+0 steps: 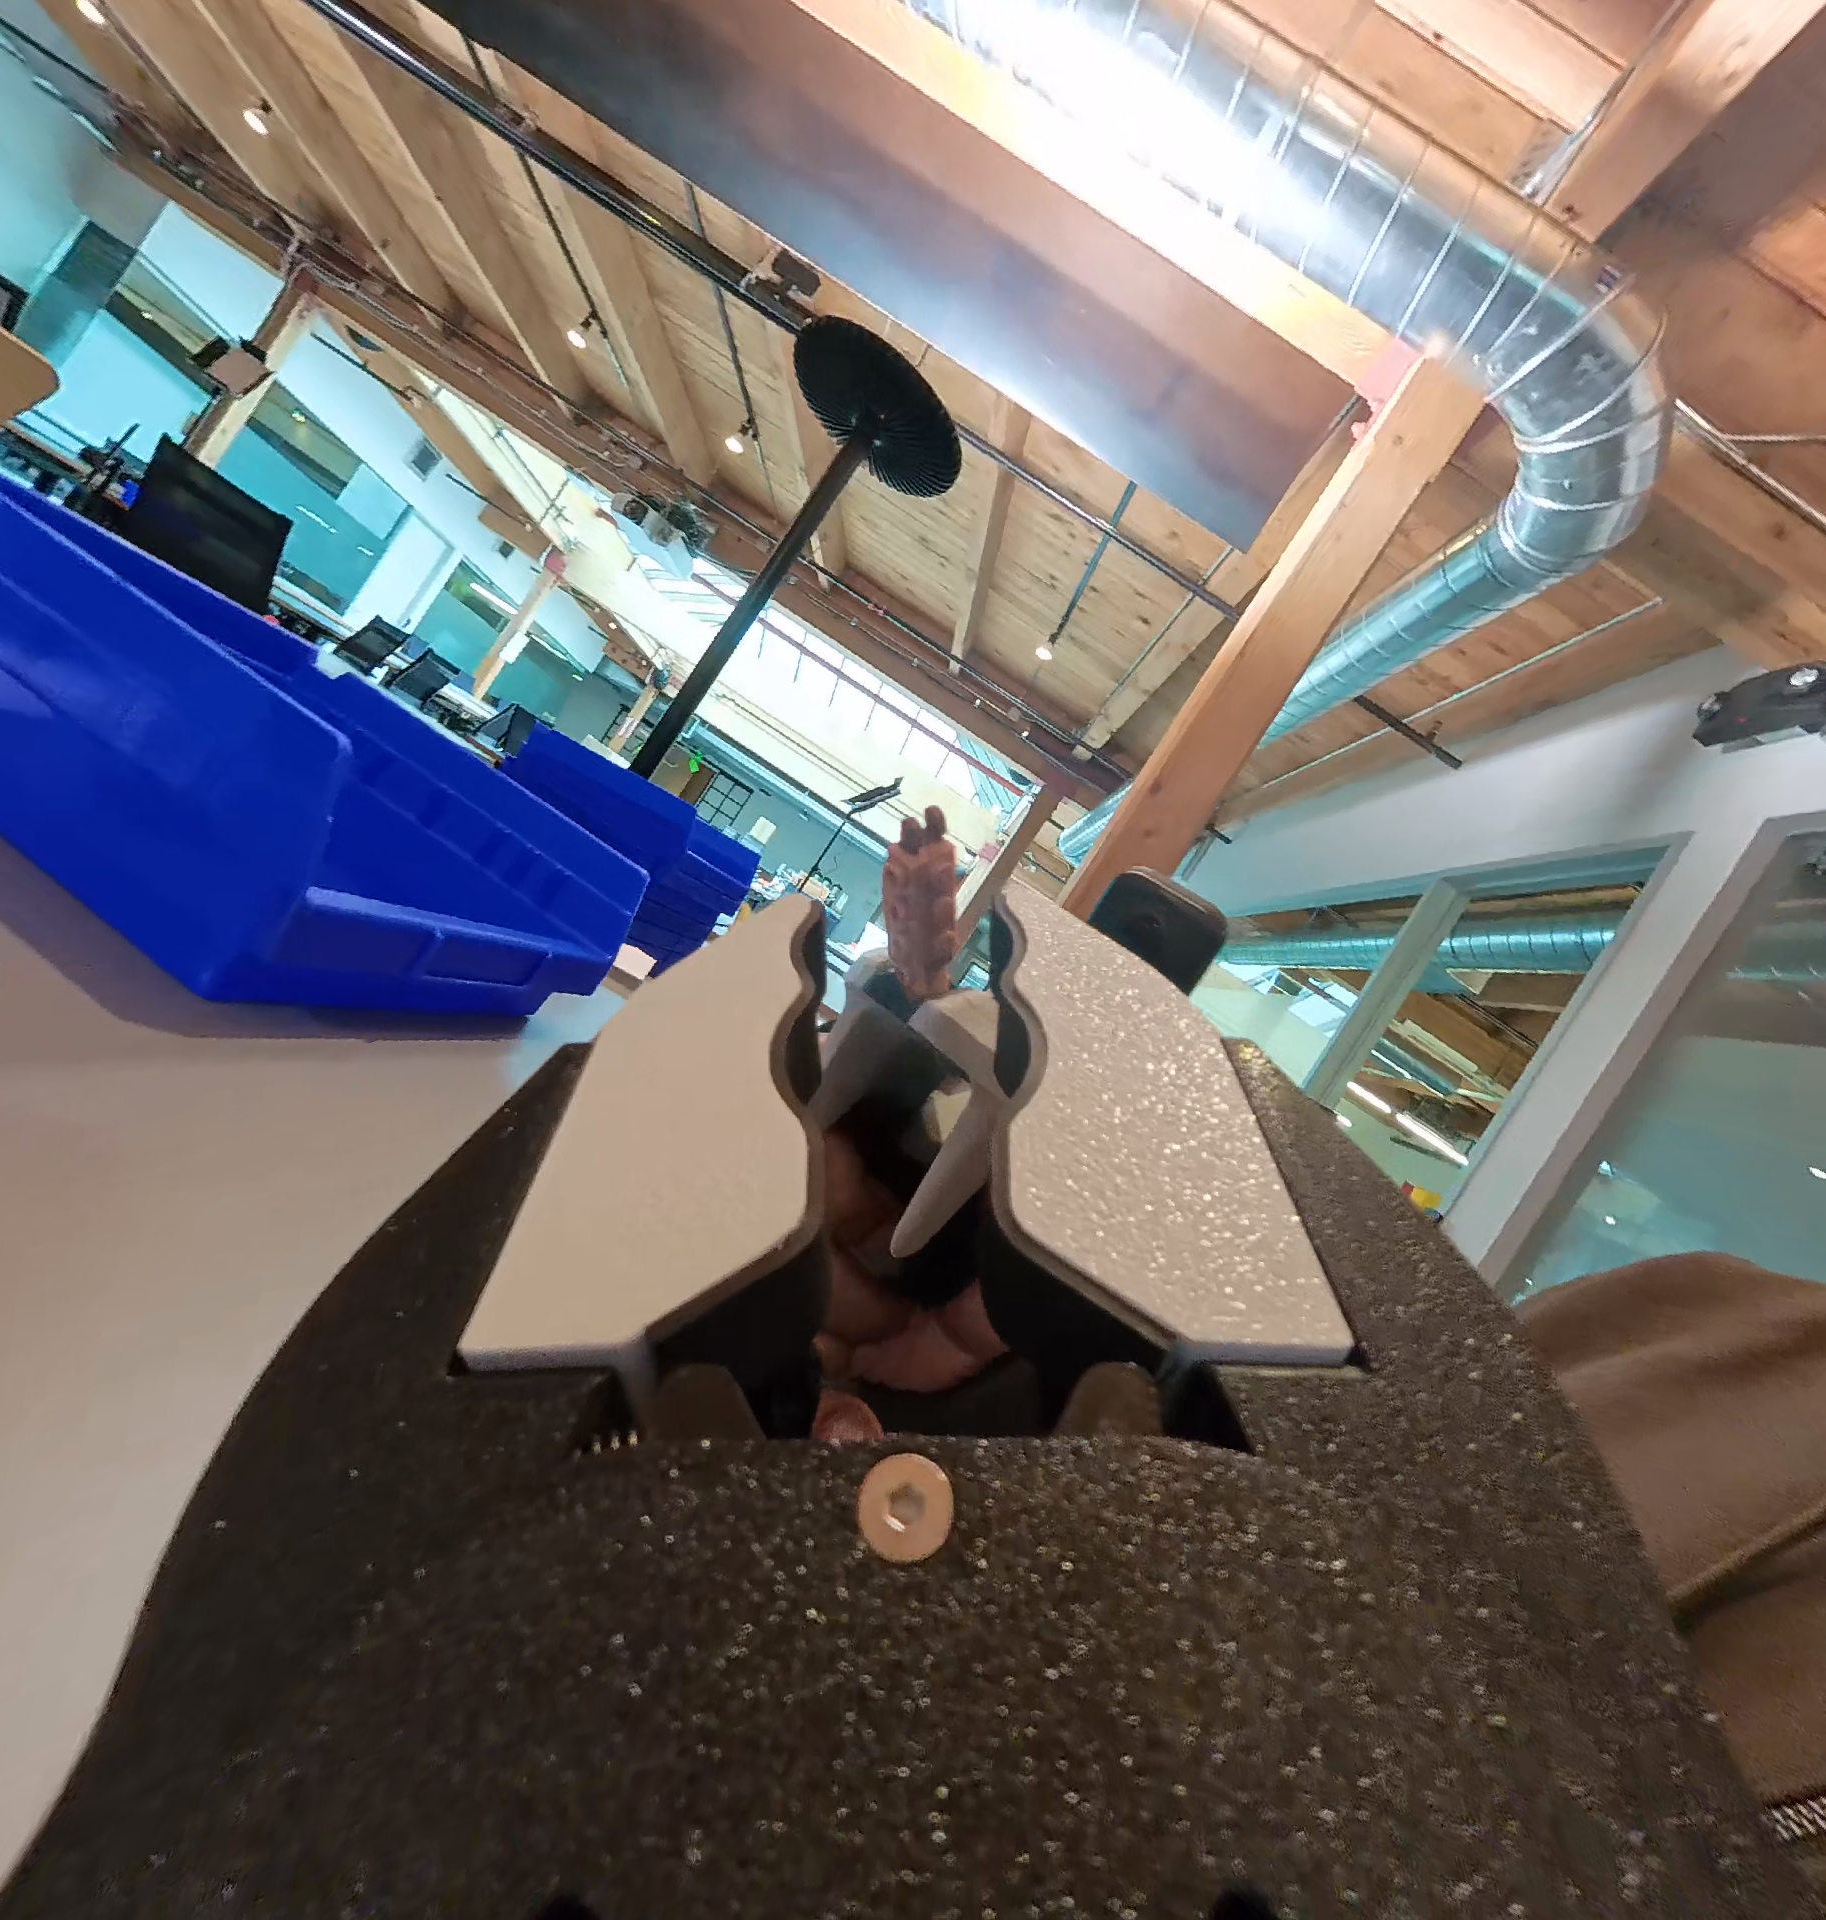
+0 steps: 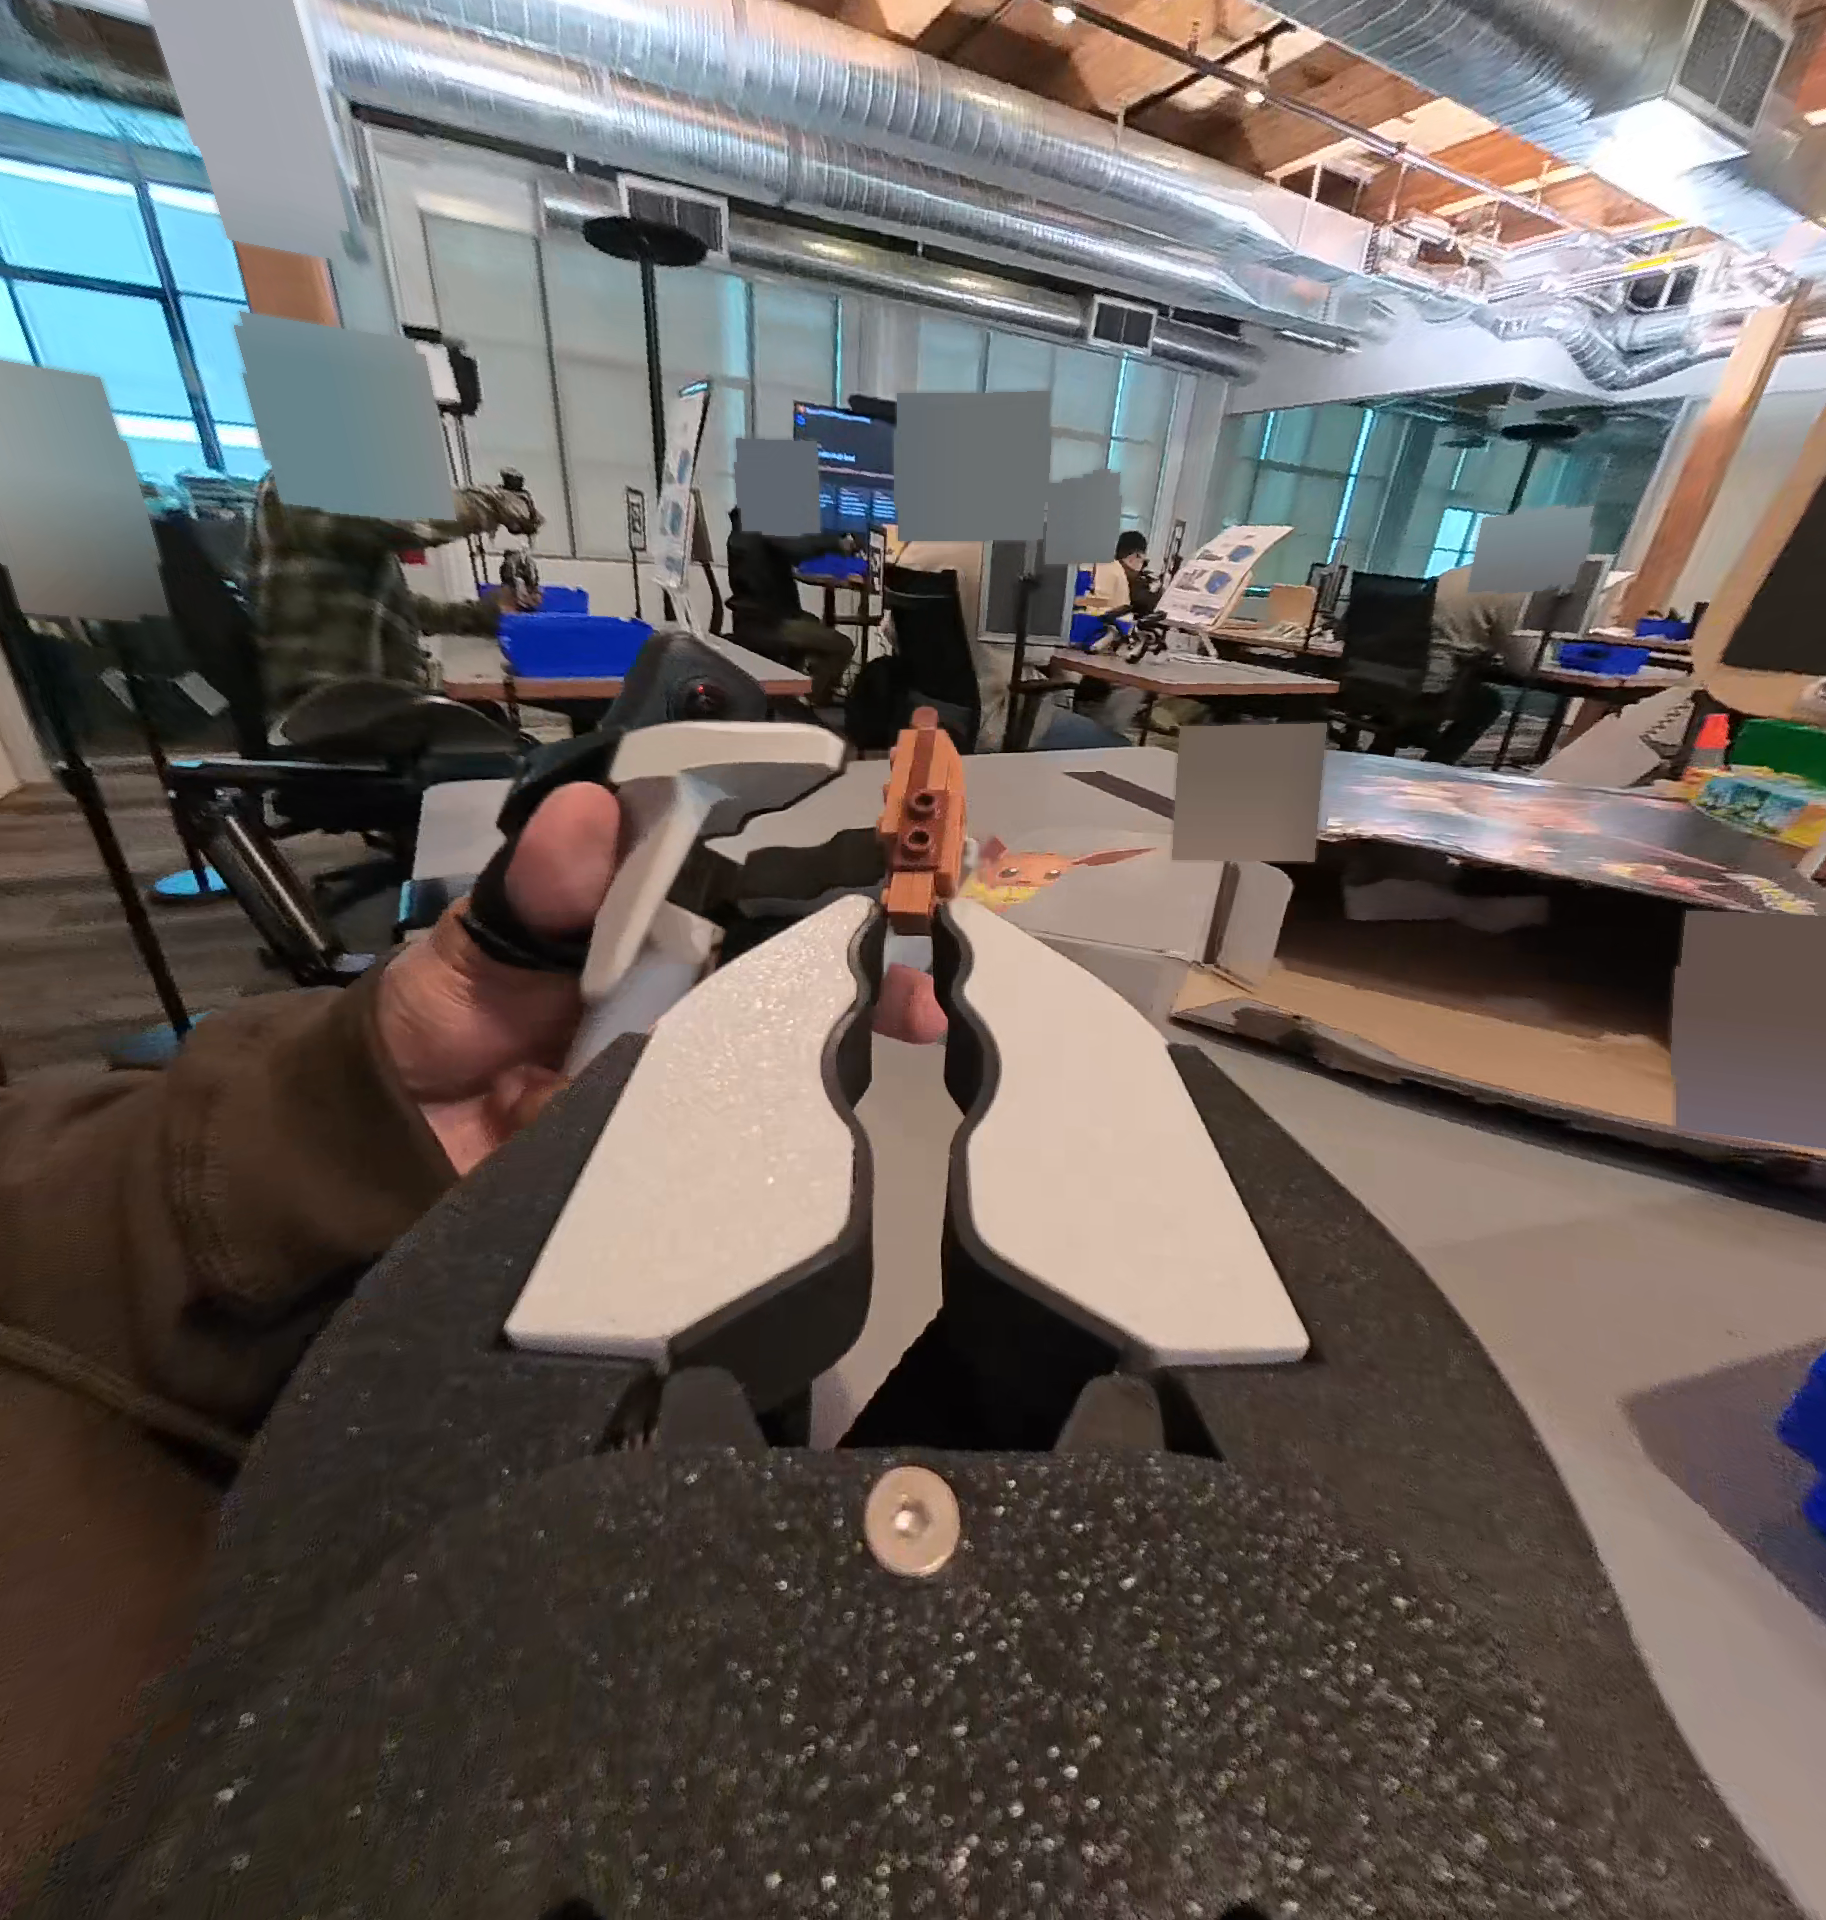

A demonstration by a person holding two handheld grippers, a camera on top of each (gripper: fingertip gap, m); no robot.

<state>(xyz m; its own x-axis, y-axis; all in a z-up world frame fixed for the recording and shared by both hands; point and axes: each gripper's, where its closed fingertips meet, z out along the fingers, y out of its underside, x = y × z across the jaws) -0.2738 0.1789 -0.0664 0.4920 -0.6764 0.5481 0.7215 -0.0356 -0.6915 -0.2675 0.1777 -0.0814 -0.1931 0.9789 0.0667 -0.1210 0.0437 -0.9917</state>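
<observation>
Between the right gripper's (image 2: 911, 914) pinching fingertips, a small orange-brown stack of studded plastic bricks (image 2: 921, 821); the left gripper's (image 1: 909, 914) fingers spread, just beyond it.

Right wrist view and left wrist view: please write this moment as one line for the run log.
right gripper: jaws shut on brown brick piece | left gripper: jaws open, apart from piece | blue bins on table

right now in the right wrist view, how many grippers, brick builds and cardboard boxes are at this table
grippers: 2 (right gripper, left gripper)
brown brick build: 1
open cardboard box: 1
total: 4
</observation>
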